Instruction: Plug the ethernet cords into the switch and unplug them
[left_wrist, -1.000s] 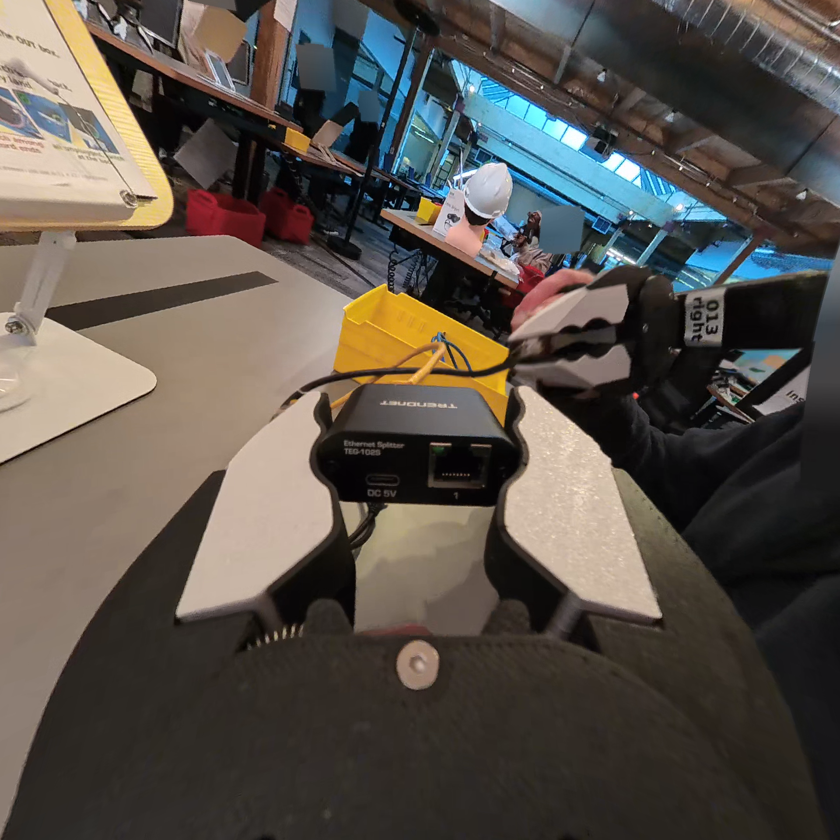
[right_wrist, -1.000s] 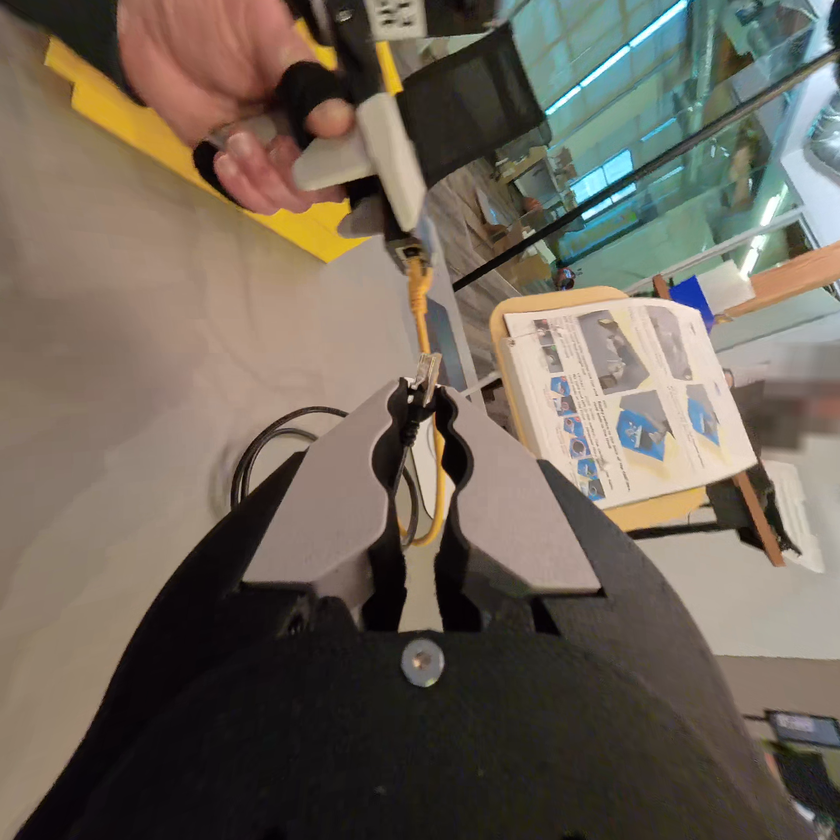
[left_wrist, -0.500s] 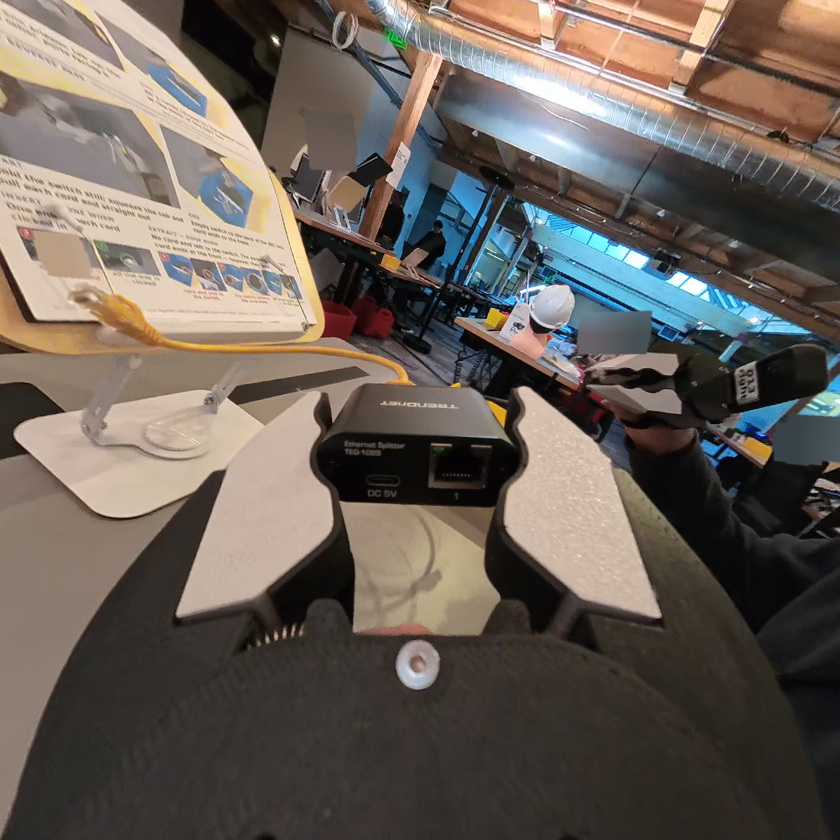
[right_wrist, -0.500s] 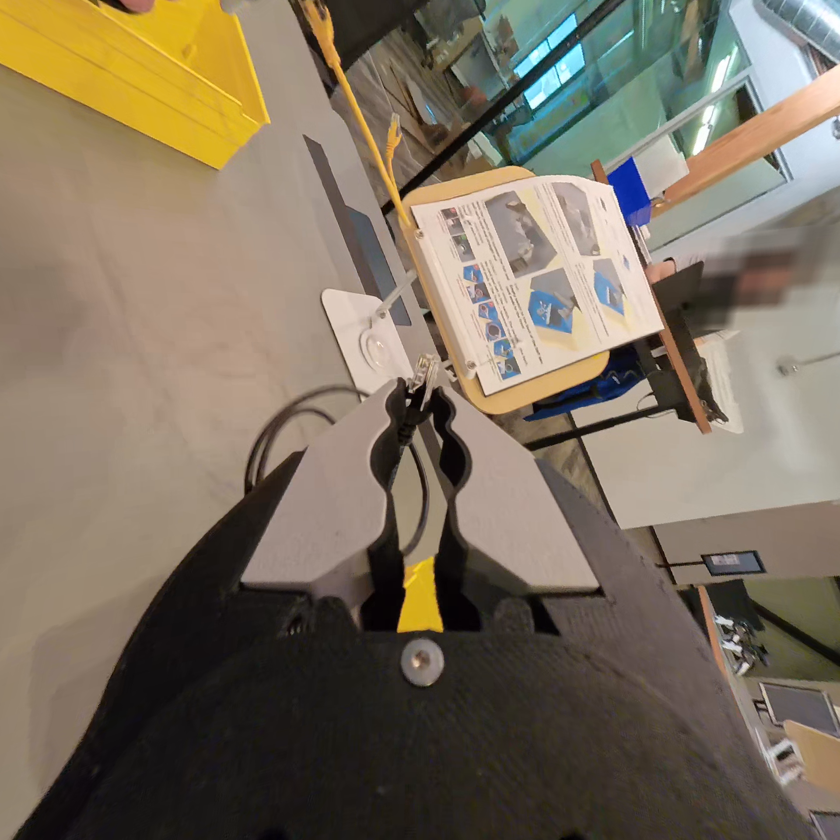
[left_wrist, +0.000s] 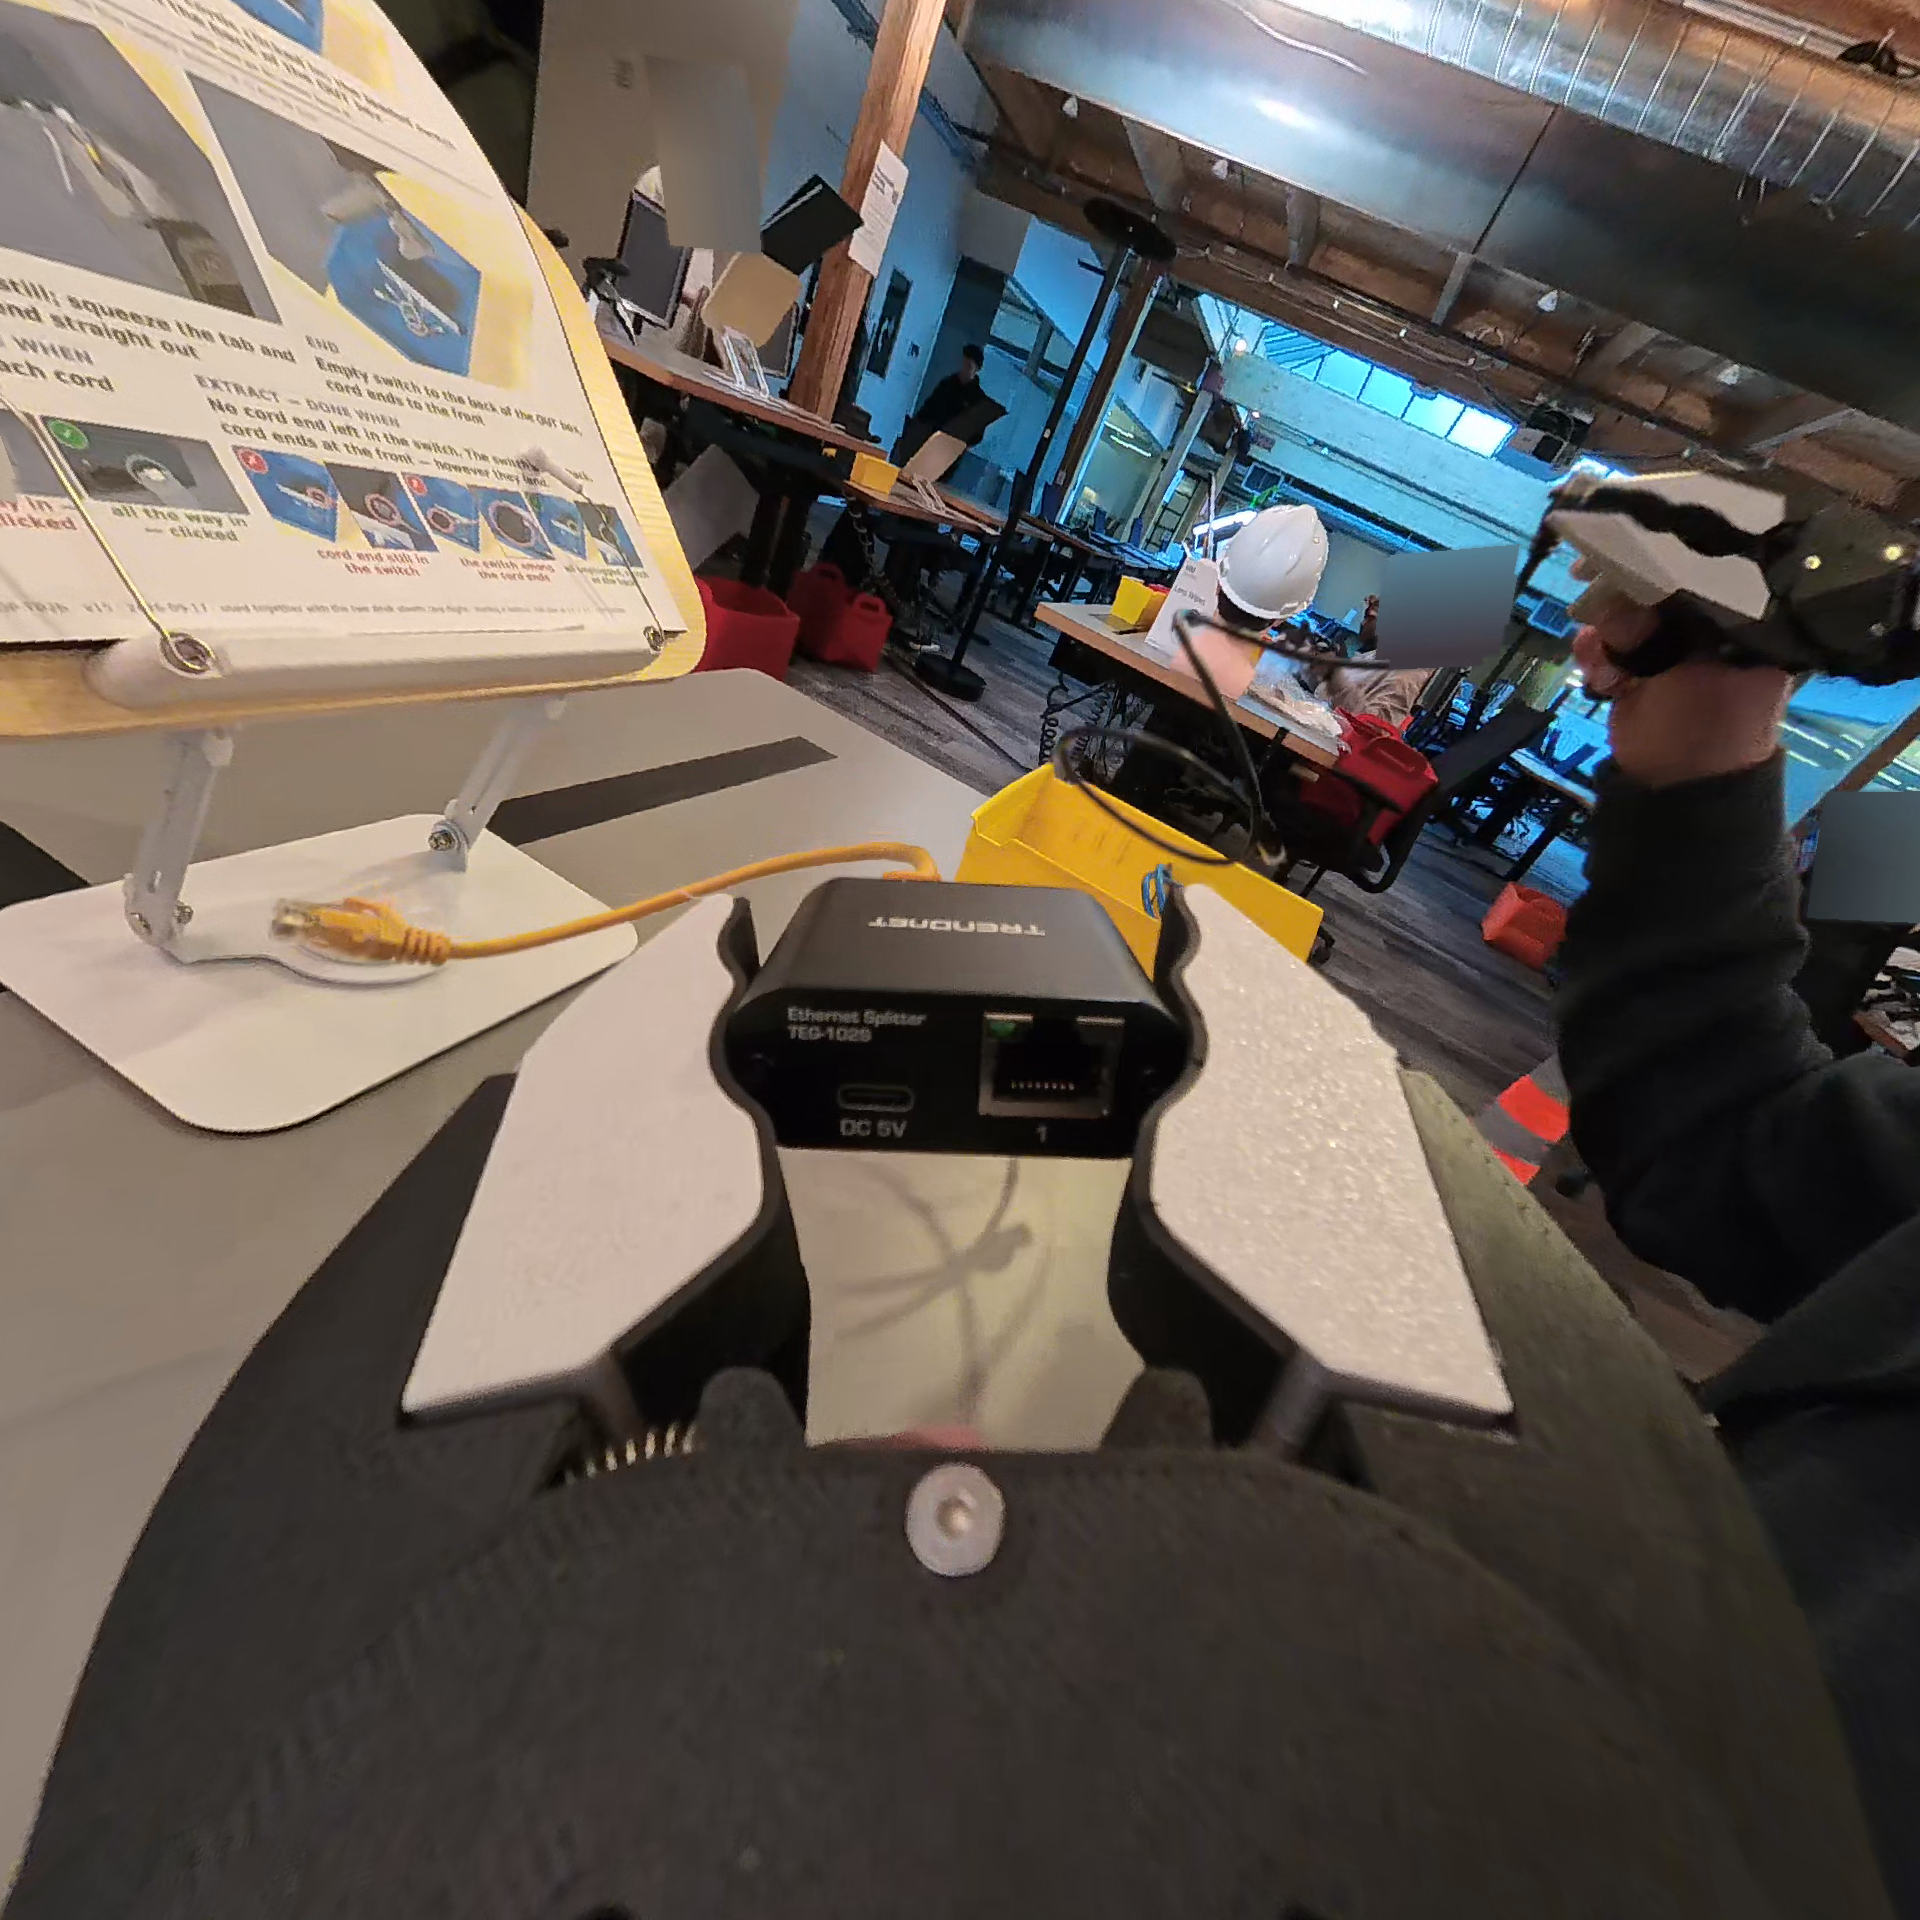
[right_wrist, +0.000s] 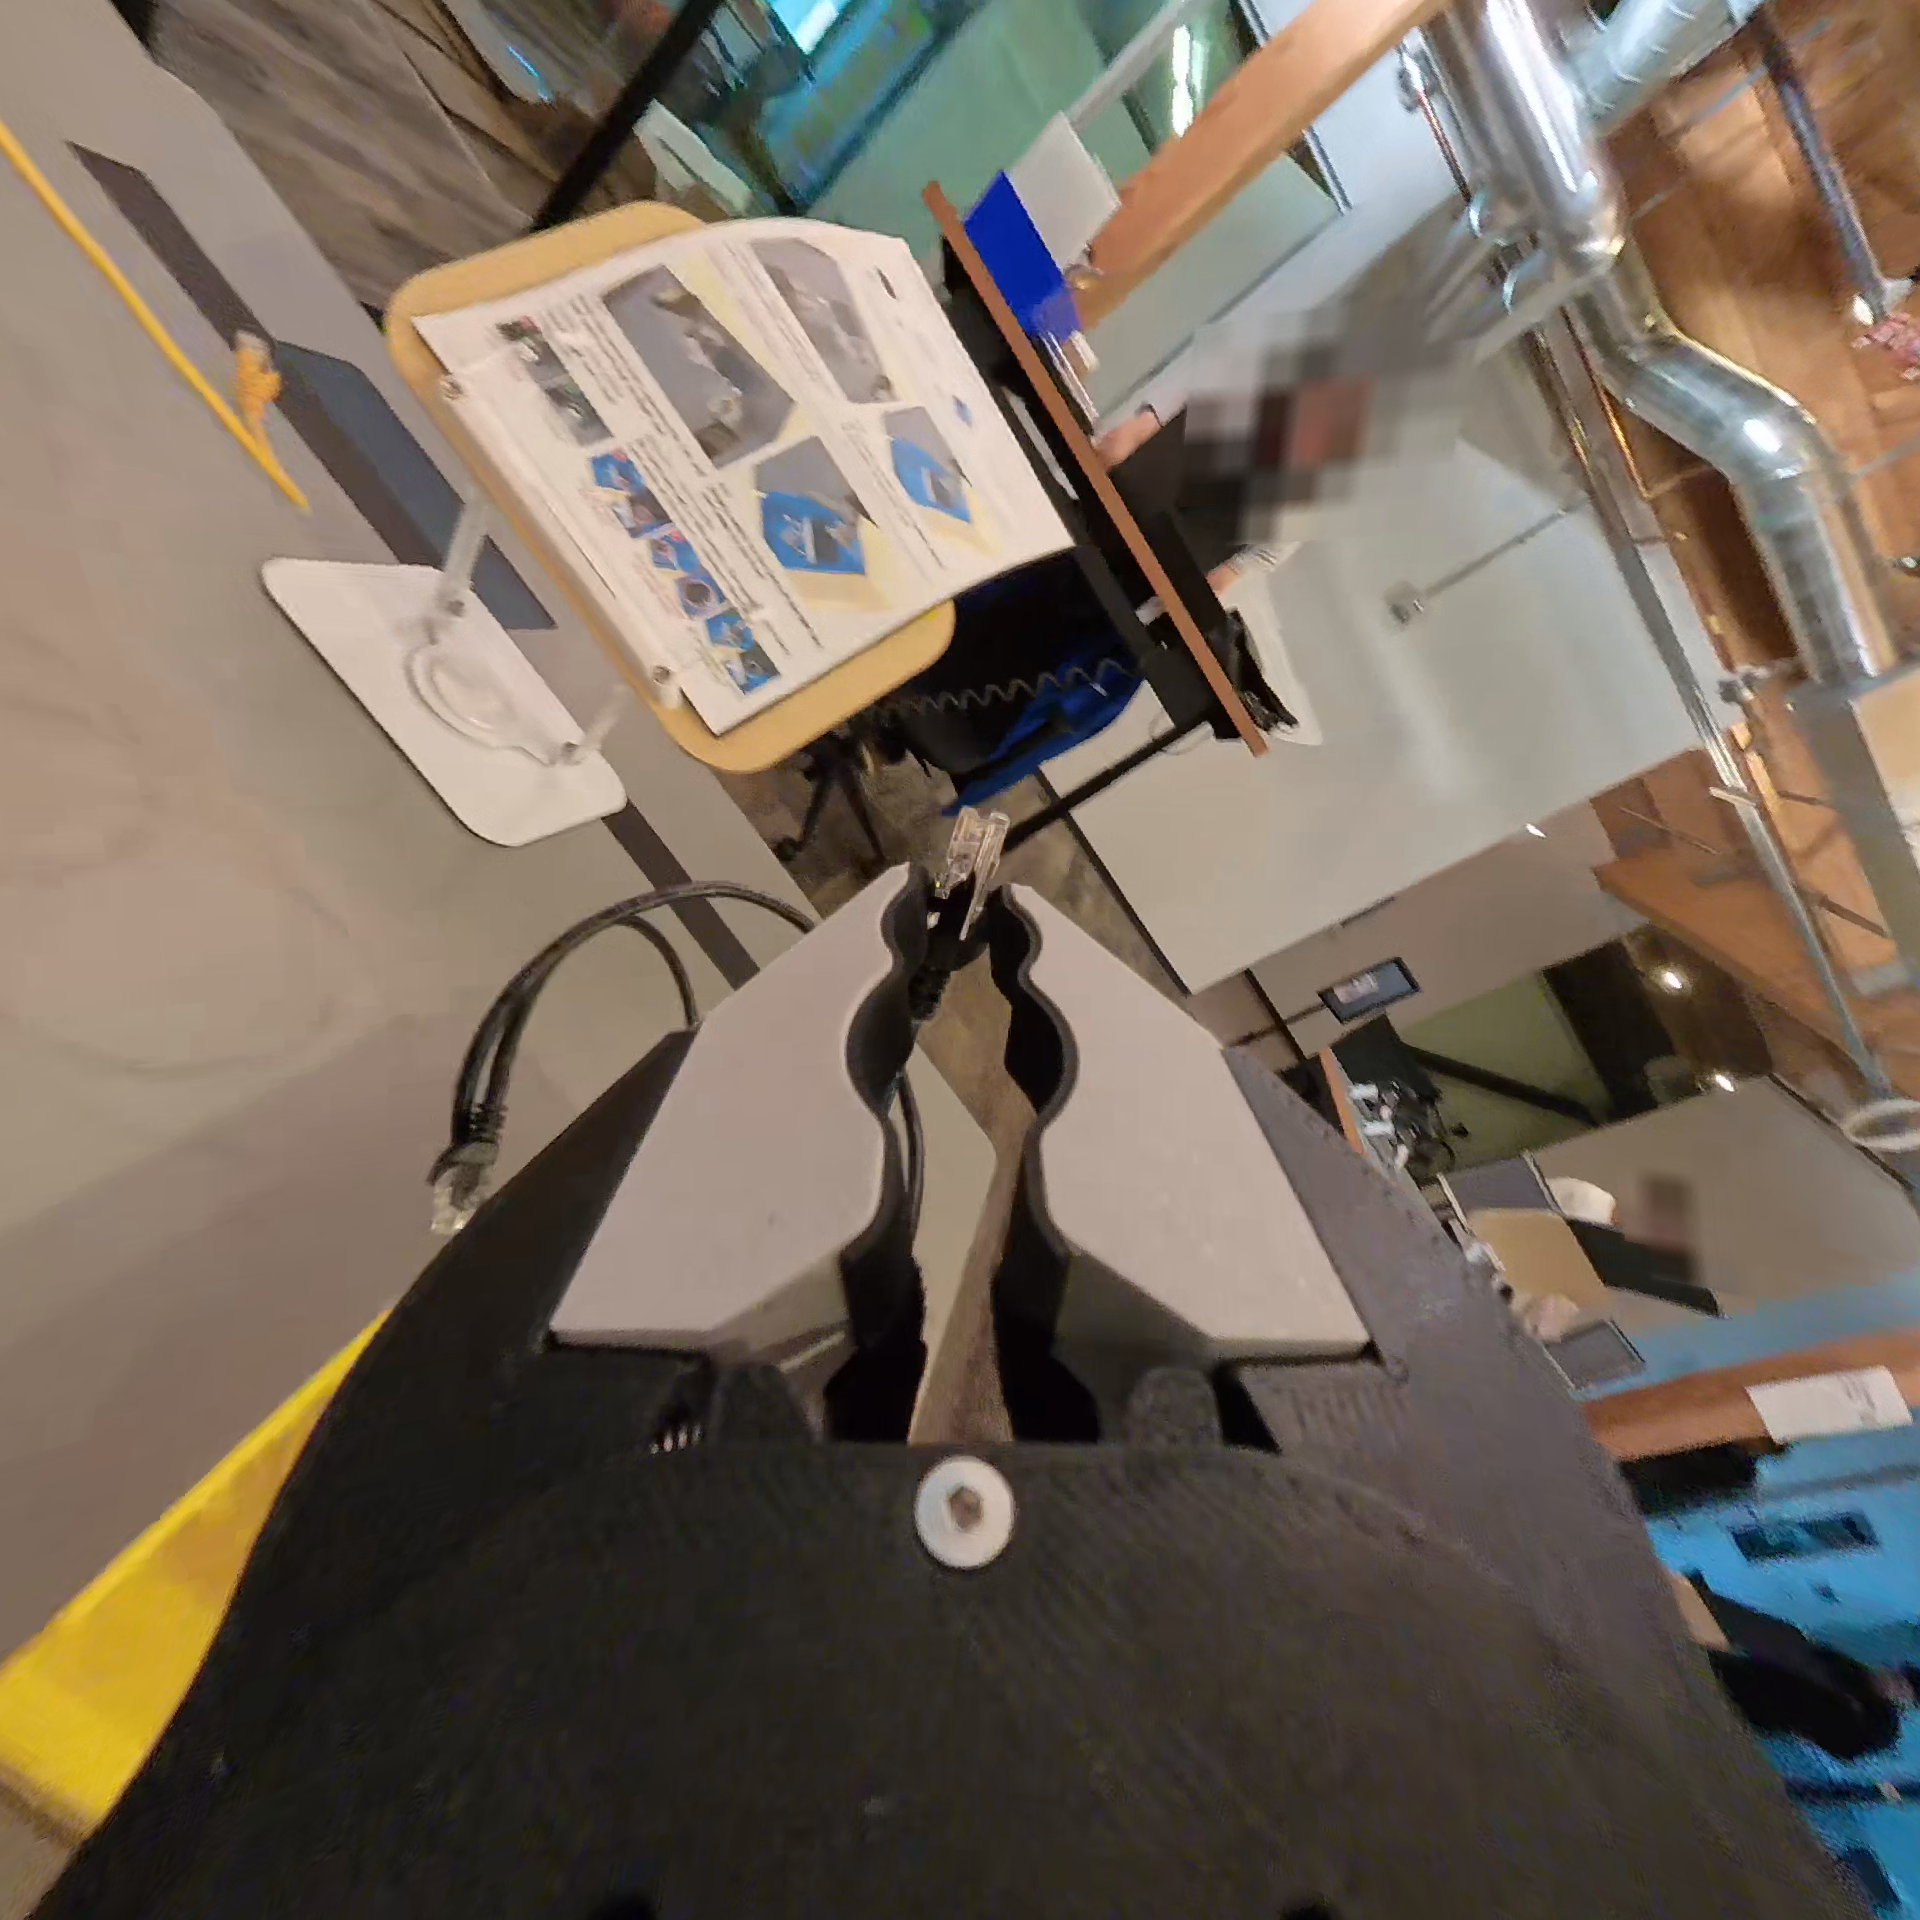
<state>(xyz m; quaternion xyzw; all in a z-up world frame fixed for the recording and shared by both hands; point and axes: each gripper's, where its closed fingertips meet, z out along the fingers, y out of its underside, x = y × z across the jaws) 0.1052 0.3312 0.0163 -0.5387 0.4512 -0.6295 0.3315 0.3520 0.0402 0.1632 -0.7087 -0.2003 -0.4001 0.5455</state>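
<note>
— The switch (left_wrist: 951, 1013)? A rigid little box, clamped by its sides in the left tongs (left_wrist: 956, 1023), above the bench (left_wrist: 208, 1247).

— At two o'clock the right tongs (right_wrist: 961, 914) pinch the limp black cord (right_wrist: 582, 956) behind its brittle clear plug (right_wrist: 971, 847).

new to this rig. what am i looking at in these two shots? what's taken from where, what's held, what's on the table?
There is no robot arm here: a person holds a two-finger gripper in each hand, and a camera on each looks forward along its fingers.

Left wrist view: the left gripper is shut on the small black switch, whose front ethernet port is empty. A yellow cord runs from behind the switch; its free end lies on the white base of a document stand on the grey table. A yellow bin stands behind. The right gripper shows raised at upper right.

Right wrist view: the right gripper is shut on a black cord just behind its clear plug. The cord's other end hangs free.
</note>
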